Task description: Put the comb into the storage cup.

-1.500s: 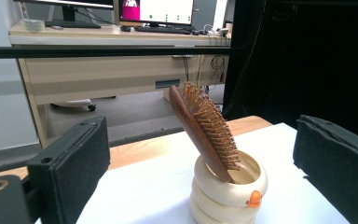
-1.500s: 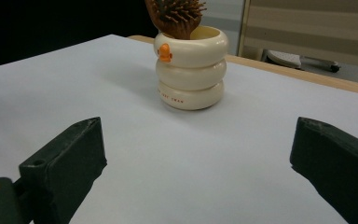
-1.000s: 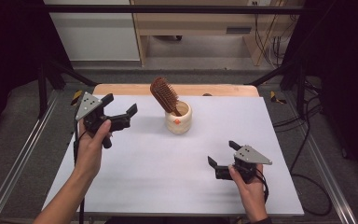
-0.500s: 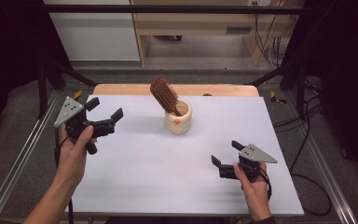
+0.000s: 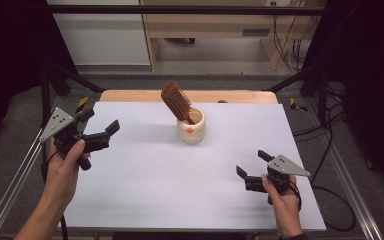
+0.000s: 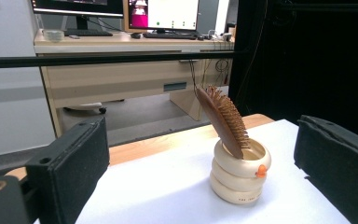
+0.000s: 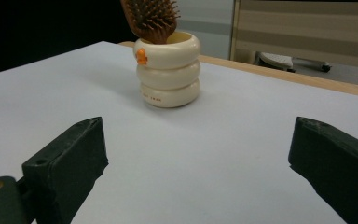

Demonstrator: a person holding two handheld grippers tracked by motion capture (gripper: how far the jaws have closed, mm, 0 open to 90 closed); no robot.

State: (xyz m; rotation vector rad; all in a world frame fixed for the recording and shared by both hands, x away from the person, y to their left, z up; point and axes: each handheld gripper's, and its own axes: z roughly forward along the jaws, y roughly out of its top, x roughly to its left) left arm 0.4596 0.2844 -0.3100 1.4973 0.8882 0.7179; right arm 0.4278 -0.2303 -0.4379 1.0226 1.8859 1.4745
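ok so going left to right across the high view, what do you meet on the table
left tool, held above the table's left edge → ringed cream cup with the wooden hairbrush standing in it → right tool, low over the white table near its right front

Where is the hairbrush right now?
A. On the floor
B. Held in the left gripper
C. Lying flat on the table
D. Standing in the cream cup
D: the hairbrush leans with its handle down inside the cup, bristle head sticking up, while both grippers are open and apart from it.
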